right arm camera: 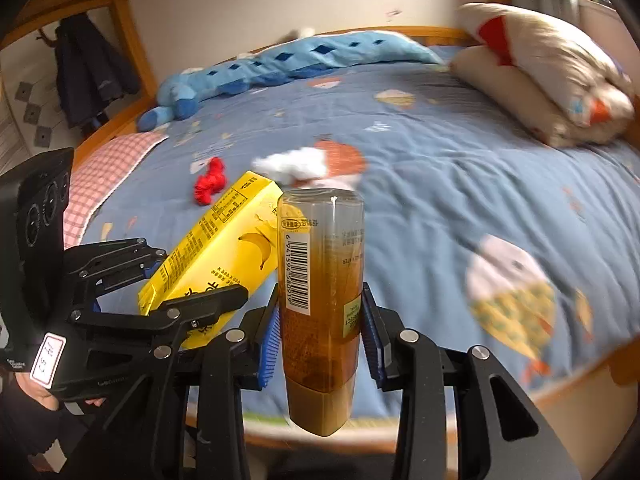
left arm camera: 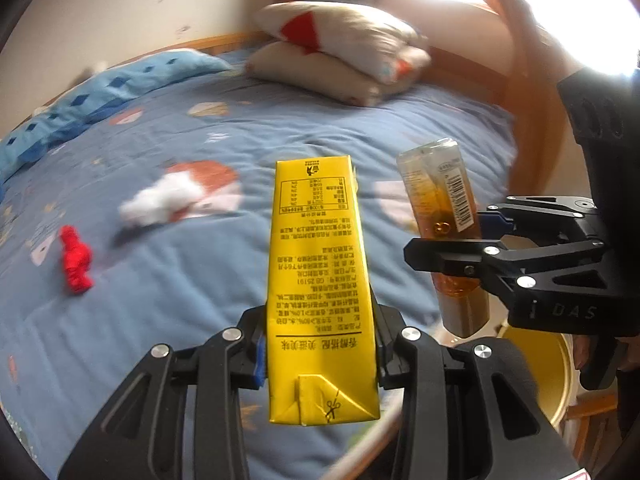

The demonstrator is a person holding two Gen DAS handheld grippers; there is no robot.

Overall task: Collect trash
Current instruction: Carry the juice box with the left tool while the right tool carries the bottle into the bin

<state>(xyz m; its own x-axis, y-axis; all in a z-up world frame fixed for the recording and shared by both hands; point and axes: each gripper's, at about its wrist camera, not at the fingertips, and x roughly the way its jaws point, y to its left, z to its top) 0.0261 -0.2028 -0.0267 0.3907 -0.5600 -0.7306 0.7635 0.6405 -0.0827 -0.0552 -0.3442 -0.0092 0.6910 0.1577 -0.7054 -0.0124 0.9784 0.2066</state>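
Observation:
My left gripper [left arm camera: 320,356] is shut on a yellow drink carton [left arm camera: 320,280], held above the near edge of the bed; it also shows in the right wrist view [right arm camera: 216,256]. My right gripper [right arm camera: 320,332] is shut on an amber plastic bottle [right arm camera: 320,300], cap end toward the camera; the bottle also shows in the left wrist view [left arm camera: 444,208], to the right of the carton. A crumpled white tissue [left arm camera: 160,200] and a red crumpled piece [left arm camera: 76,260] lie on the blue bedsheet [left arm camera: 200,280].
A yellow-lined bin [left arm camera: 536,368] stands below the right gripper beside the bed. Stacked pillows [left arm camera: 340,52] and a blue plush toy [right arm camera: 280,68] lie at the far side. The wooden bed frame [left arm camera: 528,100] runs on the right.

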